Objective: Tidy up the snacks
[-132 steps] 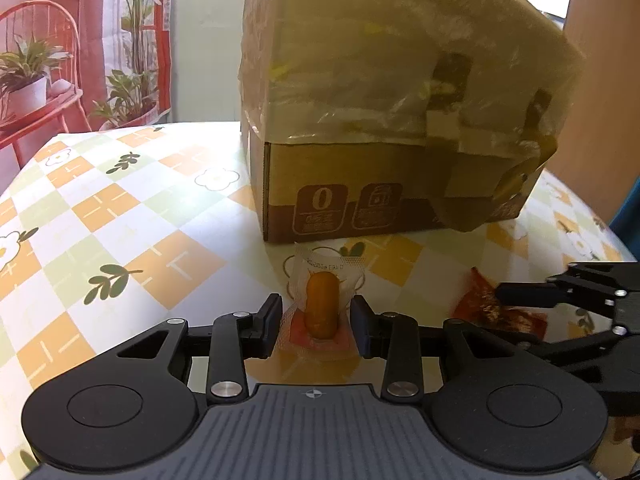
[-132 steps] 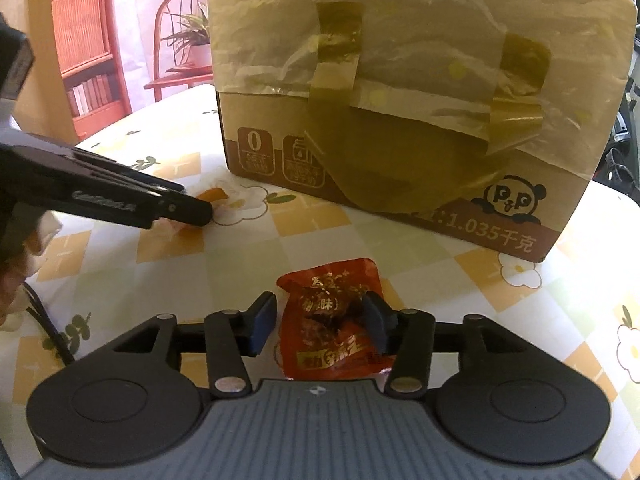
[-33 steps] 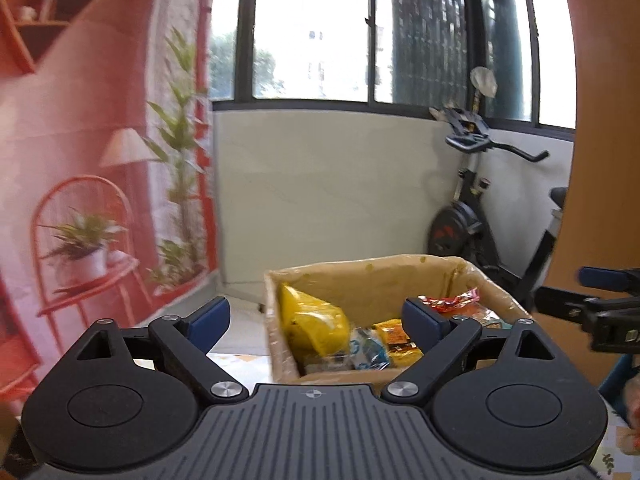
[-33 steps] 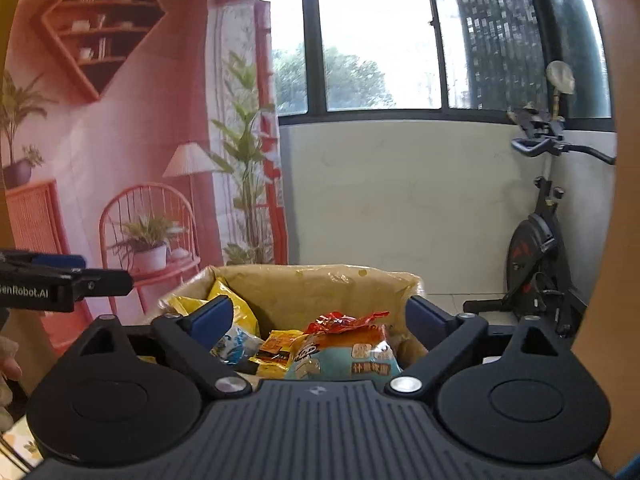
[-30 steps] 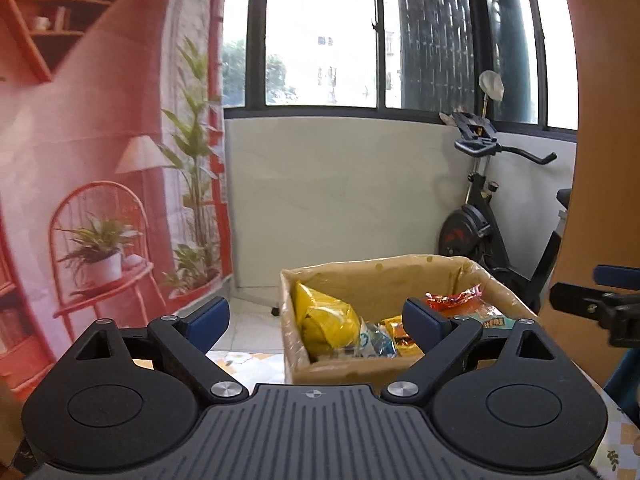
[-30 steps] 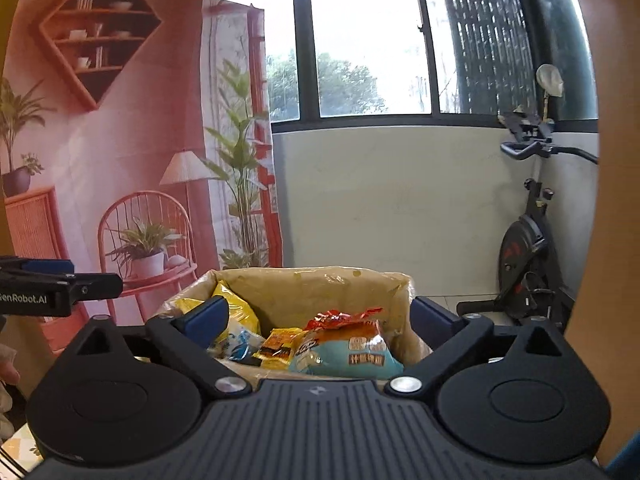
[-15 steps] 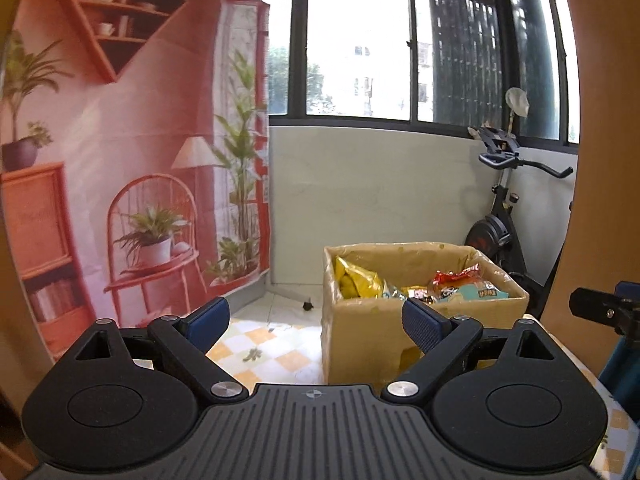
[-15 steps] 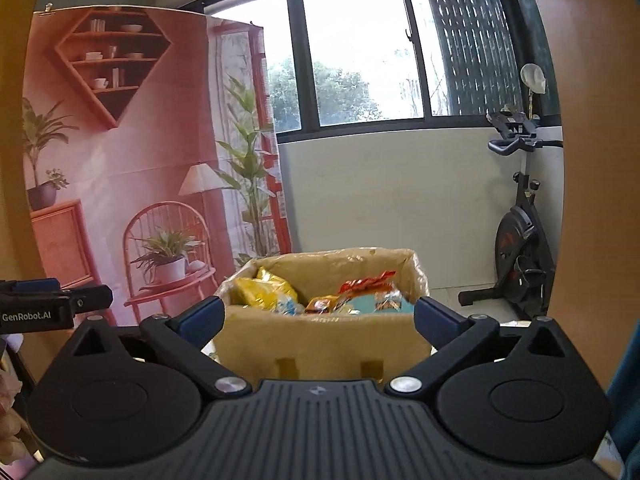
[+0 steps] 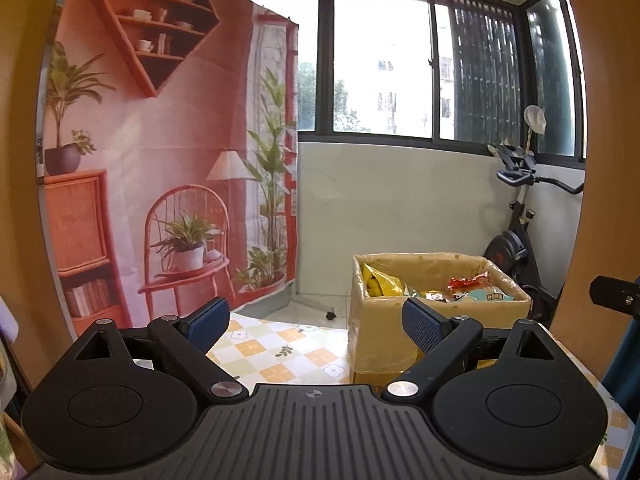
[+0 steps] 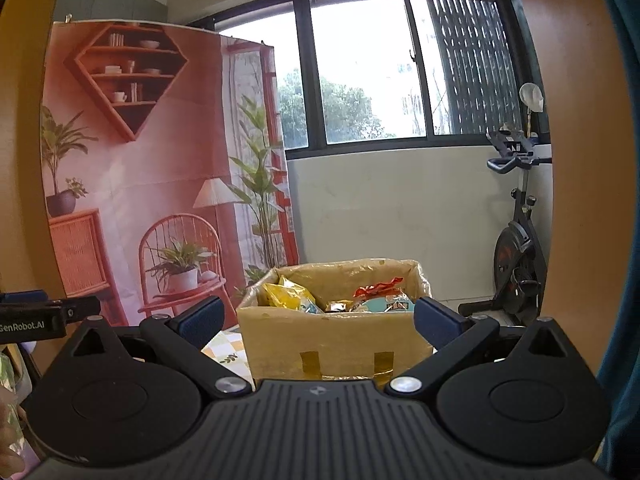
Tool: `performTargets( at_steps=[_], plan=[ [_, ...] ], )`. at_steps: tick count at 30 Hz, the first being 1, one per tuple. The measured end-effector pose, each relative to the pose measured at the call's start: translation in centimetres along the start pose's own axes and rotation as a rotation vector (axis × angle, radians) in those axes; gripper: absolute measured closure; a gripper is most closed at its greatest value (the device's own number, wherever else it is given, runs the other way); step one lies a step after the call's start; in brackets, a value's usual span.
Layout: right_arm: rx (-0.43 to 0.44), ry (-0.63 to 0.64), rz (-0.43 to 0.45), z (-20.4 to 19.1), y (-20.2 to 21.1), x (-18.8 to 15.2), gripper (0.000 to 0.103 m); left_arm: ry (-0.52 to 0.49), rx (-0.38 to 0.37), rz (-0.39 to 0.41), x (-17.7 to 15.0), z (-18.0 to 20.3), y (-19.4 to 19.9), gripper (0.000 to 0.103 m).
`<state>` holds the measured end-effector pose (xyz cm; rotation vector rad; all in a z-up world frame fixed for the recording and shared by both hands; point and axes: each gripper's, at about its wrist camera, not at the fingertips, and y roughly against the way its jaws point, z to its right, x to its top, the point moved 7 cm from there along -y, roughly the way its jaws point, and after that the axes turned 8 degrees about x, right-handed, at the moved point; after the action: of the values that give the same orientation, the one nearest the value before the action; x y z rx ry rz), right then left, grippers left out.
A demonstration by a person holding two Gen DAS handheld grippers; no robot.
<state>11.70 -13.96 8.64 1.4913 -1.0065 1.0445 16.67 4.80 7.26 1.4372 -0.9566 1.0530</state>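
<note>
A cardboard box (image 9: pixel 384 344) lined with yellowish plastic stands on the checkered table (image 9: pixel 276 356). It holds snack packets: a yellow bag (image 9: pixel 378 282), a red packet (image 9: pixel 468 282) and a teal one (image 9: pixel 490 295). The box also shows in the right wrist view (image 10: pixel 340 344), with the yellow bag (image 10: pixel 288 294) and red packet (image 10: pixel 378 288) inside. My left gripper (image 9: pixel 316 322) is open and empty, held back from the box. My right gripper (image 10: pixel 318 318) is open and empty, facing the box's taped side.
An exercise bike (image 9: pixel 520 240) stands behind the box by the window wall. A printed backdrop (image 9: pixel 160 160) with shelf and plants hangs at the left. The other gripper's tip shows at the right edge (image 9: pixel 614 300) and at the left edge (image 10: pixel 40 316).
Both grippers held snacks on the table 4.4 s ago; both now stand open and empty. Over the last second both have drawn back from the box, which looks smaller and farther.
</note>
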Motion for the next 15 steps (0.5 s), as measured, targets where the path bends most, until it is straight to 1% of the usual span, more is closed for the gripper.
performTargets(
  at_steps=[9,15],
  plan=[
    [0.000,0.021,0.012,-1.2,0.7,0.7,0.000,0.029,0.015,0.020,0.4,-1.5,1.4,0.008],
    [0.003,0.024,0.003,-1.2,0.5,0.6,0.000,0.035,0.016,0.014,0.3,-1.4,1.5,0.008]
  ],
)
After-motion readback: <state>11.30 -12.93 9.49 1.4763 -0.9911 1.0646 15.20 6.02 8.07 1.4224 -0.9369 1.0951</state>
